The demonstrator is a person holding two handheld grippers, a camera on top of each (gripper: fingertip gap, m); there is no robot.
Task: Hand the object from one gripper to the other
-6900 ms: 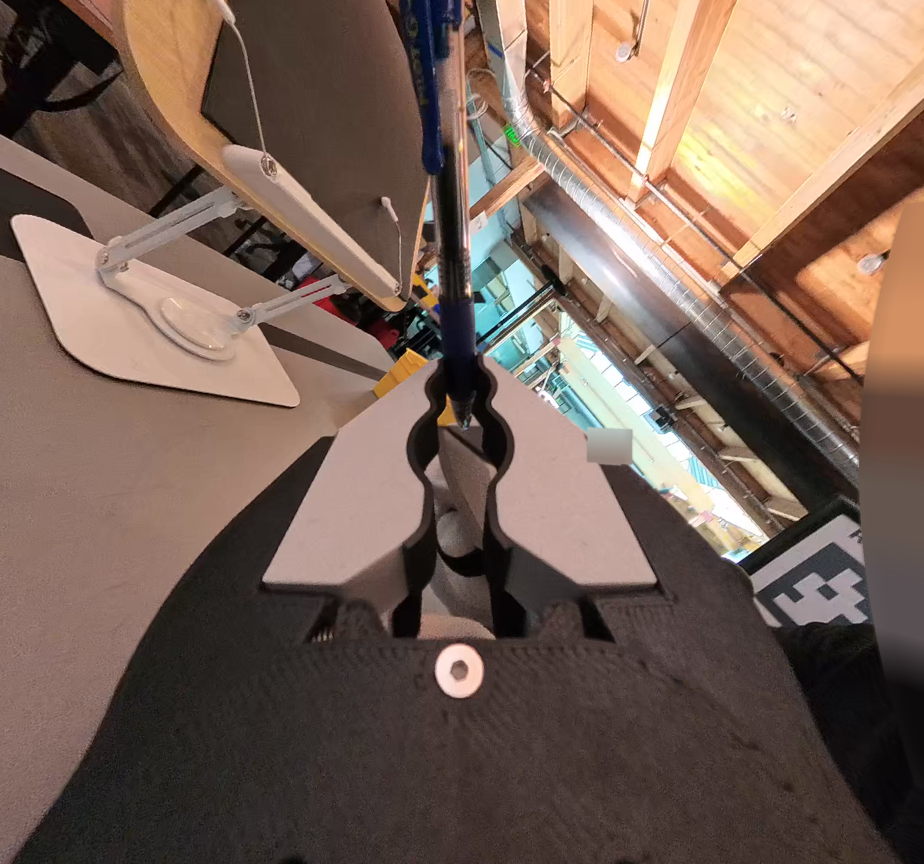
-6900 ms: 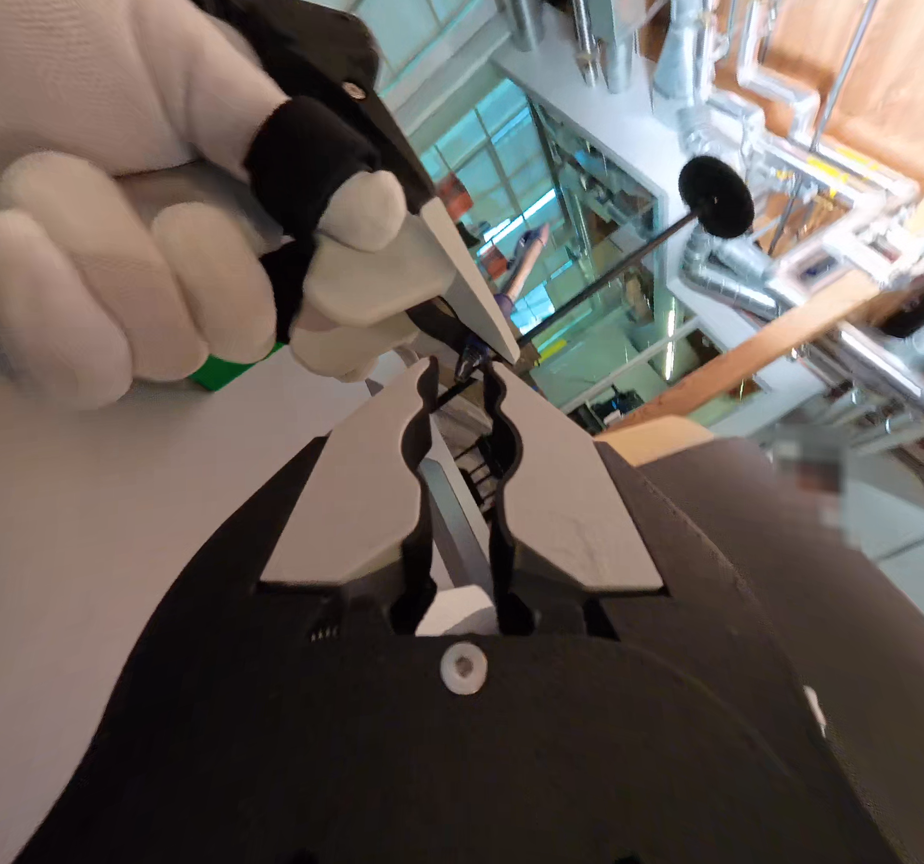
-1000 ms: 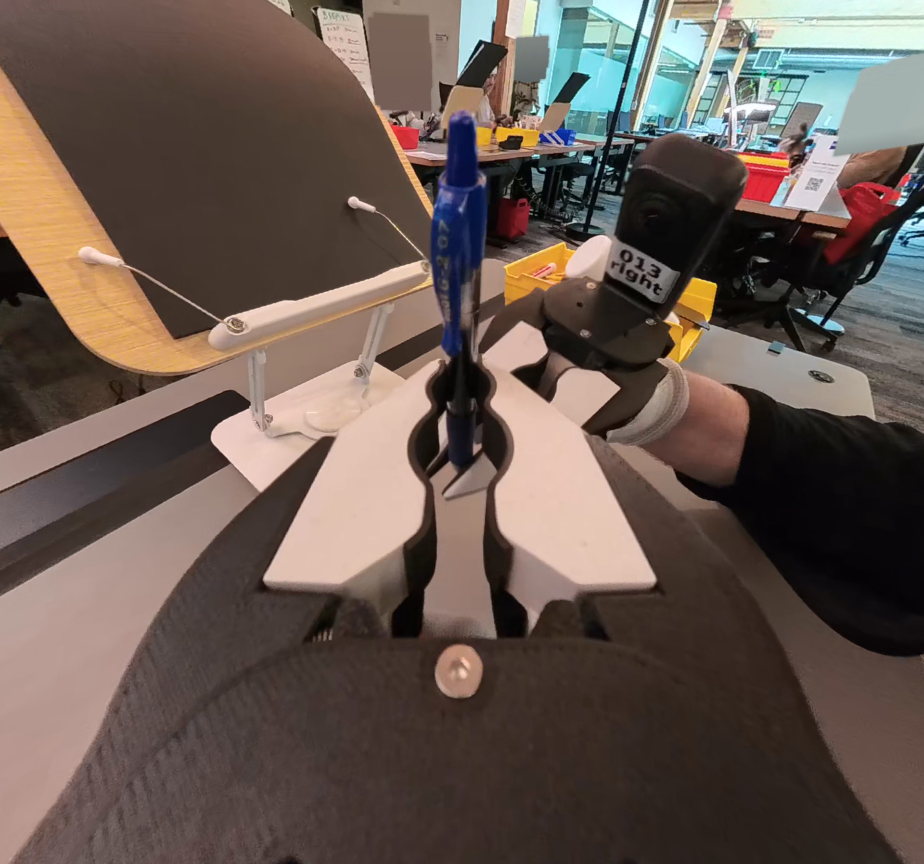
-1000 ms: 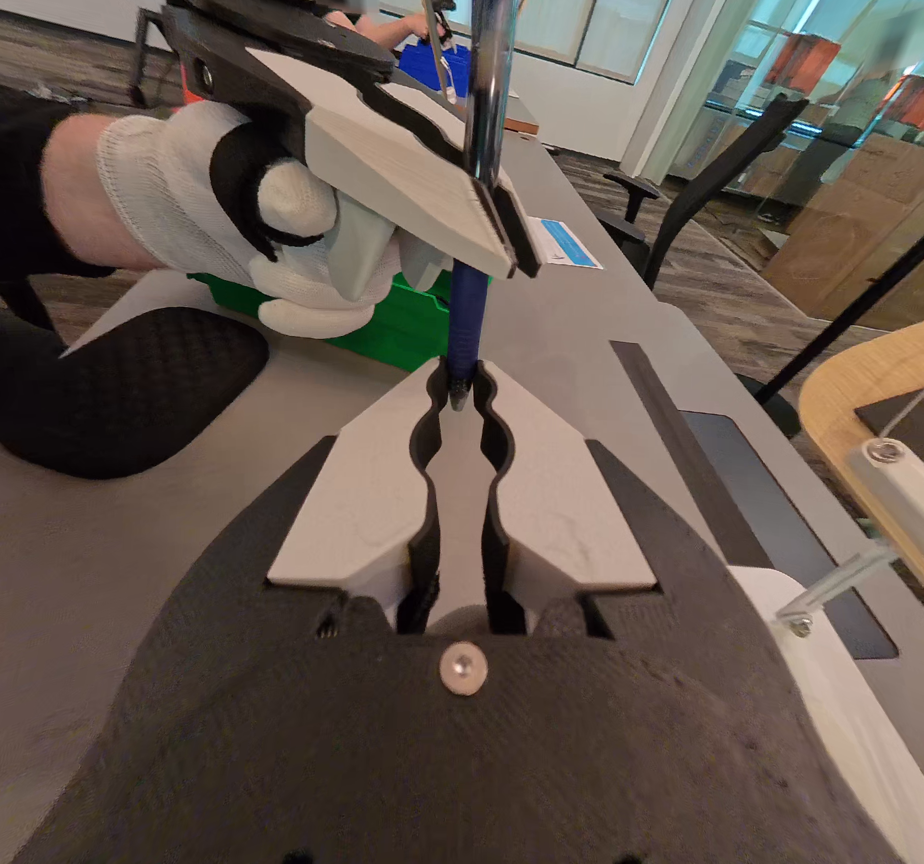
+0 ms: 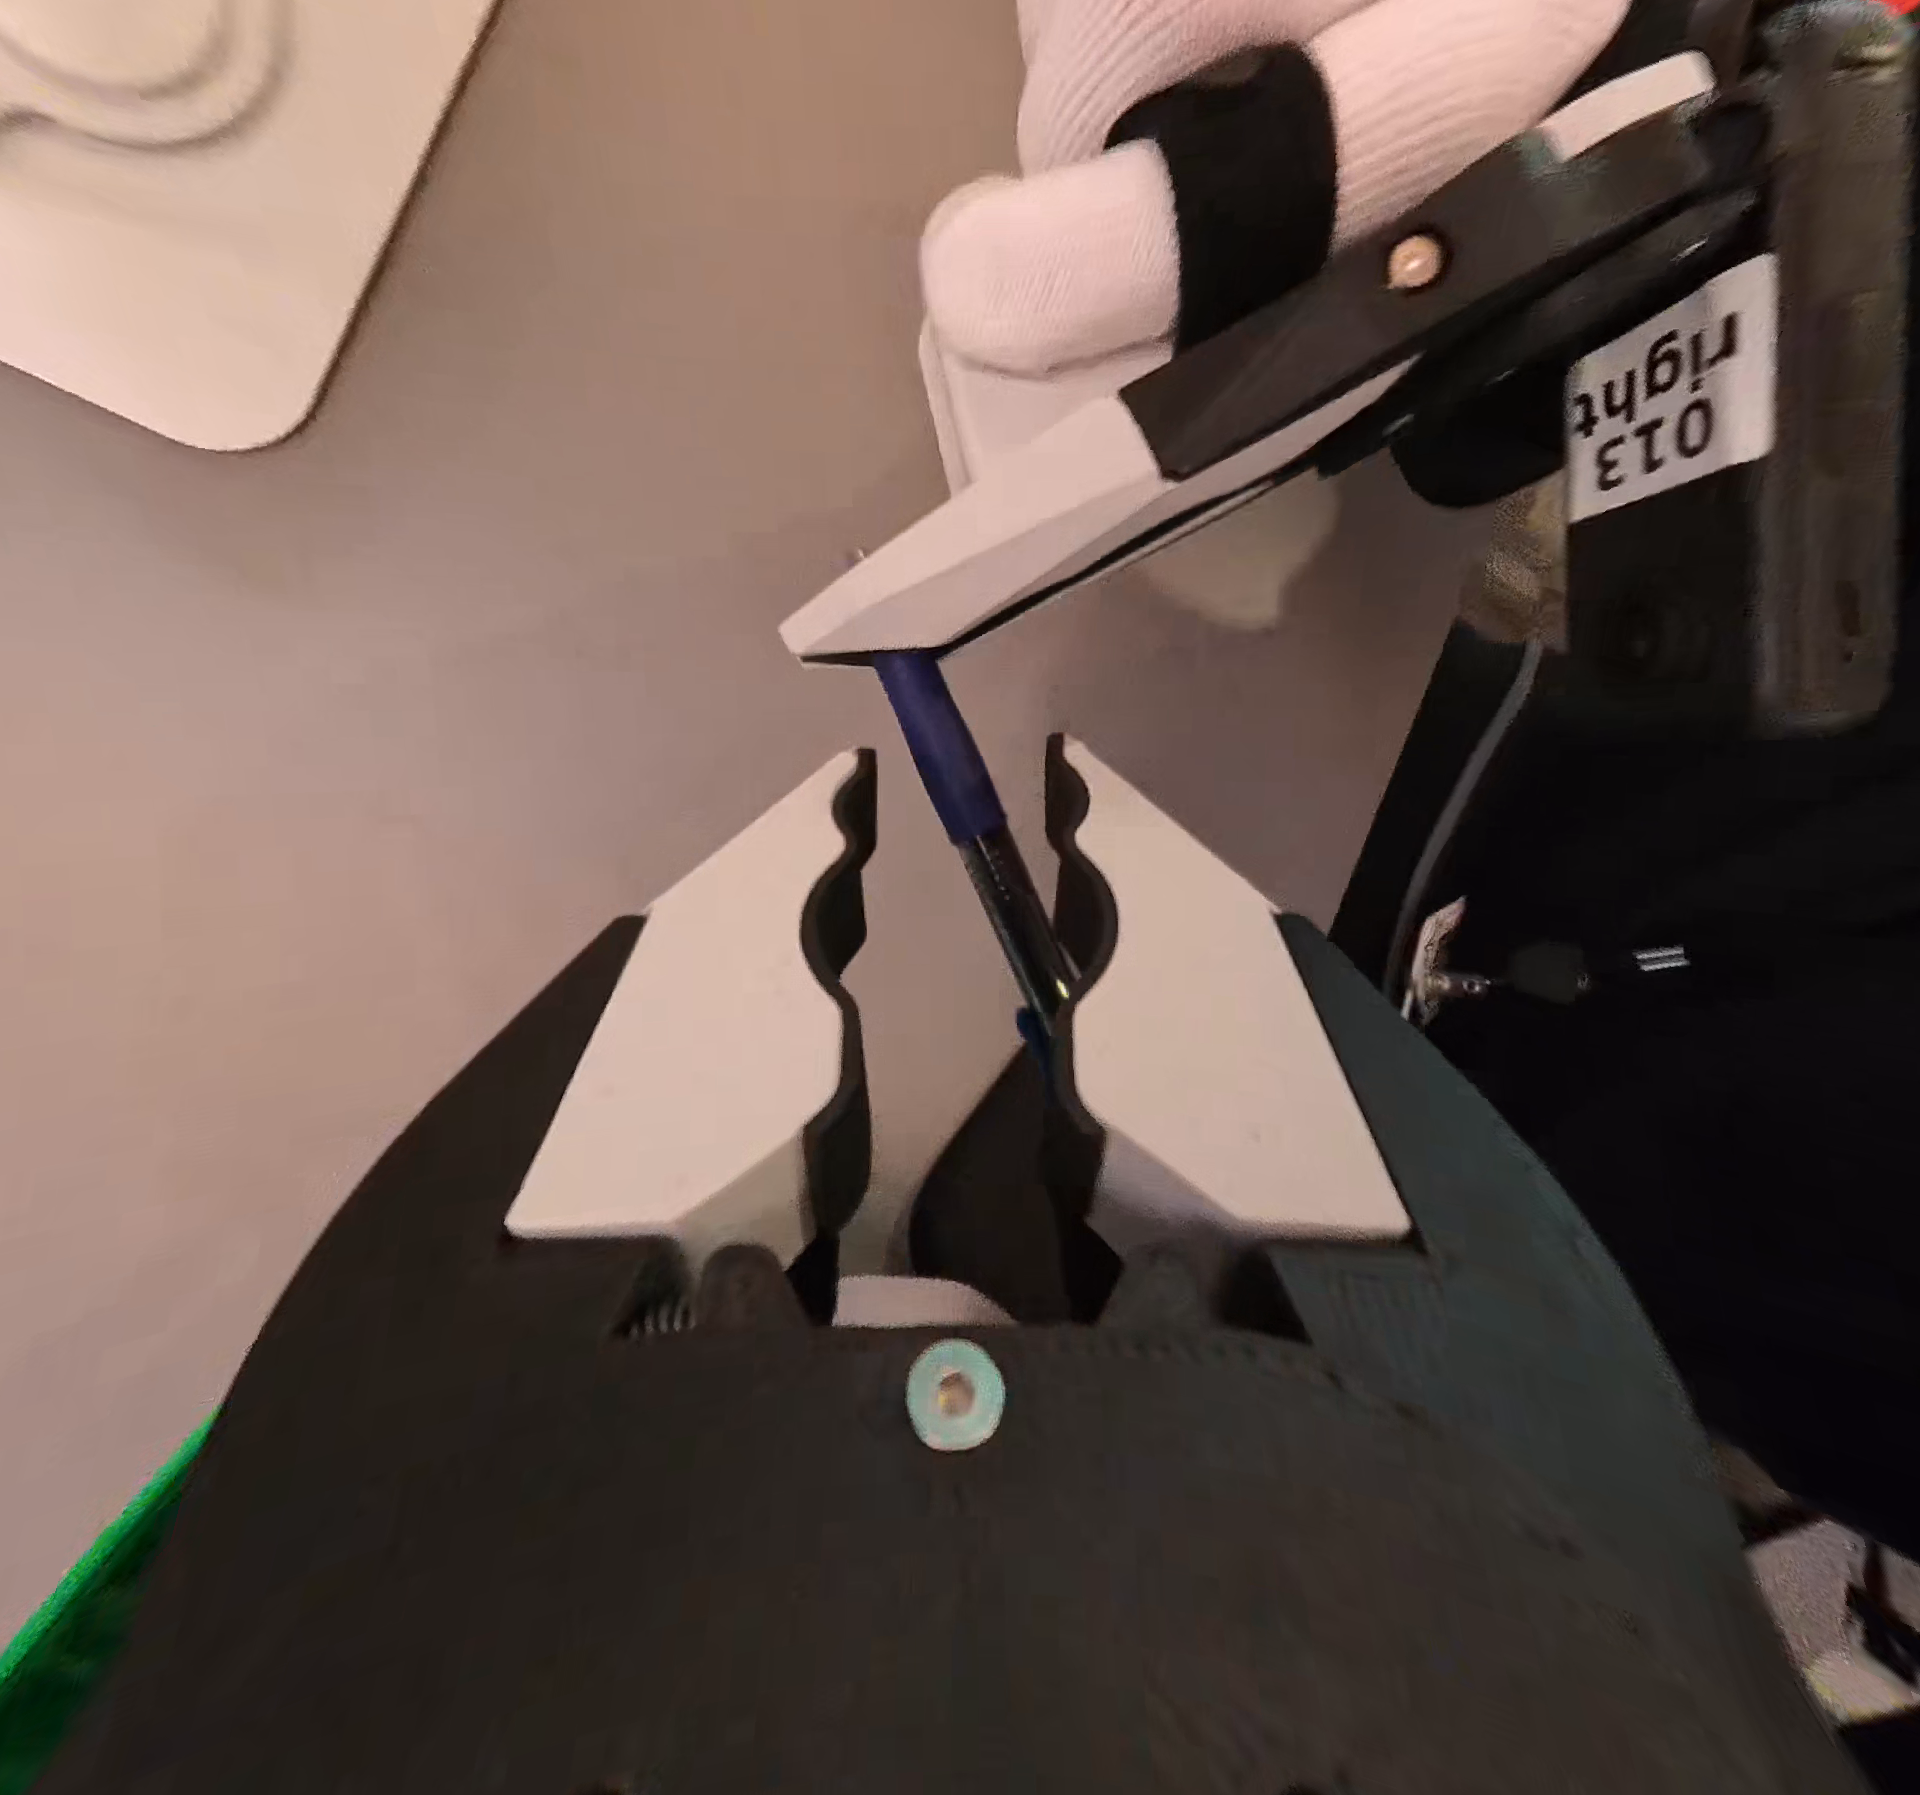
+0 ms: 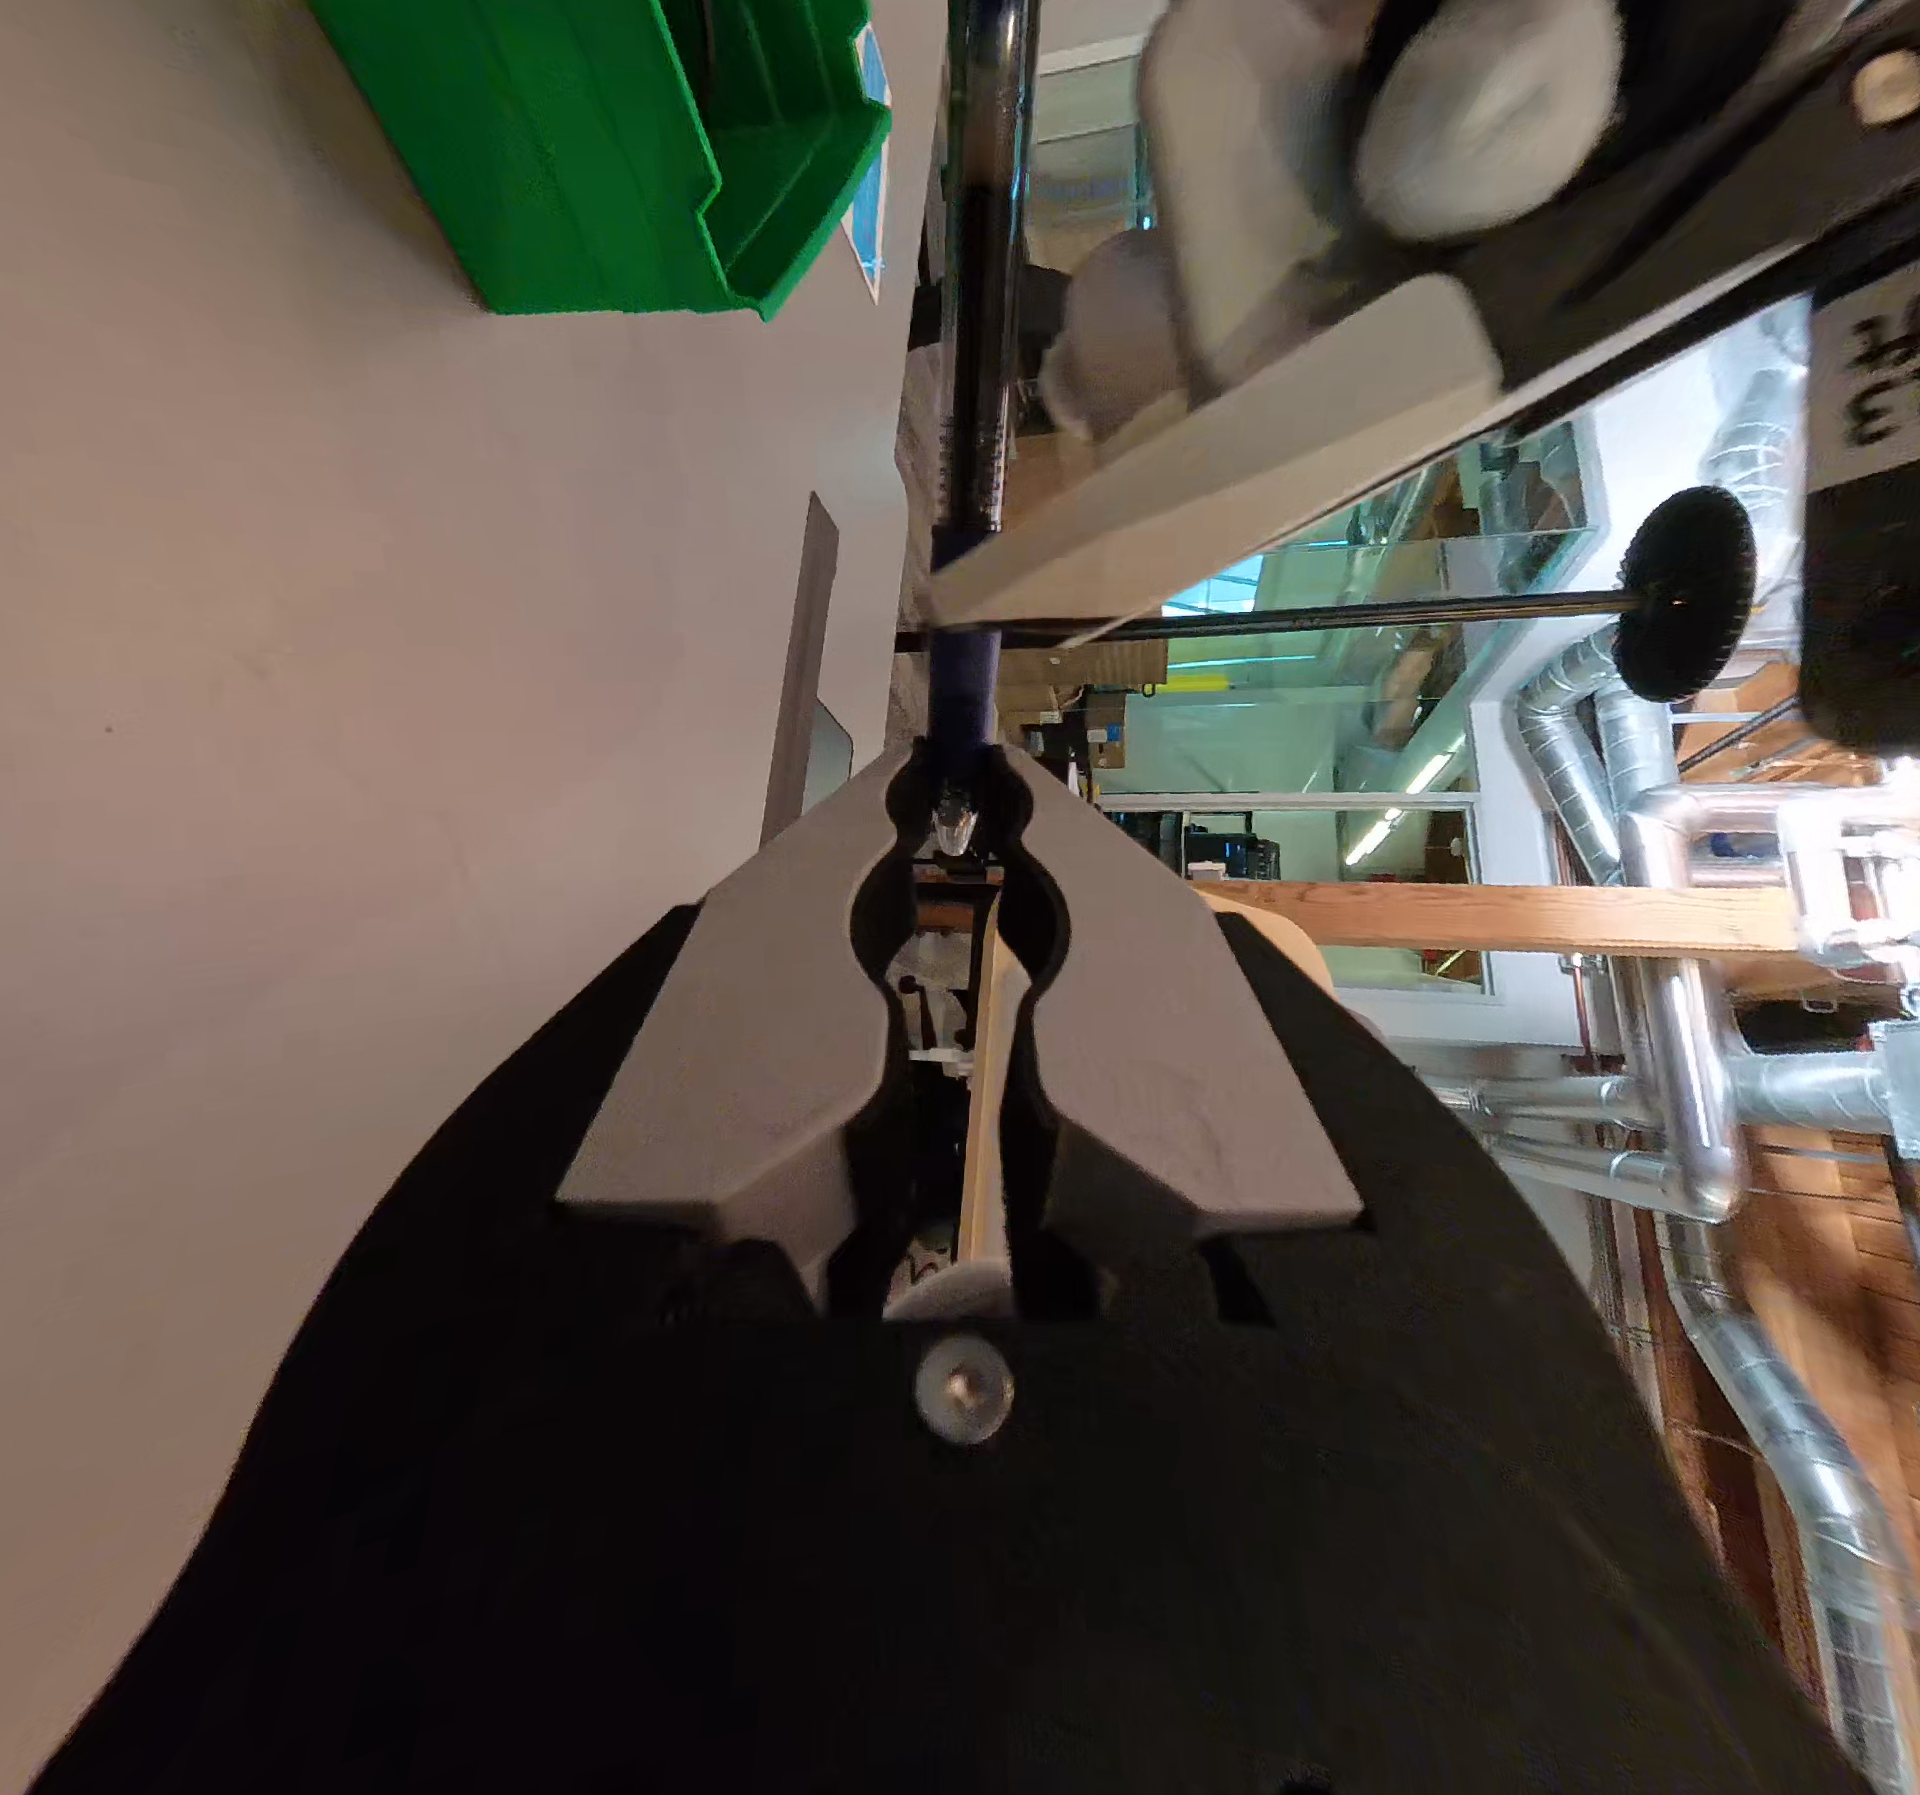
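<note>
Left wrist view: left hand-held gripper (image 5: pixel 961 758) spread wide, empty; pen (image 5: pixel 951 779) lies lengthwise between its jaws, tip clamped by right hand-held gripper (image 6: pixel 961 769).

The right gripper (image 6: pixel 961 784) pinches the tip end of a blue pen (image 6: pixel 982 311) that points far away. The left gripper's grey finger (image 6: pixel 1195 509) crosses the pen from the right. A green bin (image 6: pixel 582 114) sits far left on the table (image 6: pixel 312 706).
</note>
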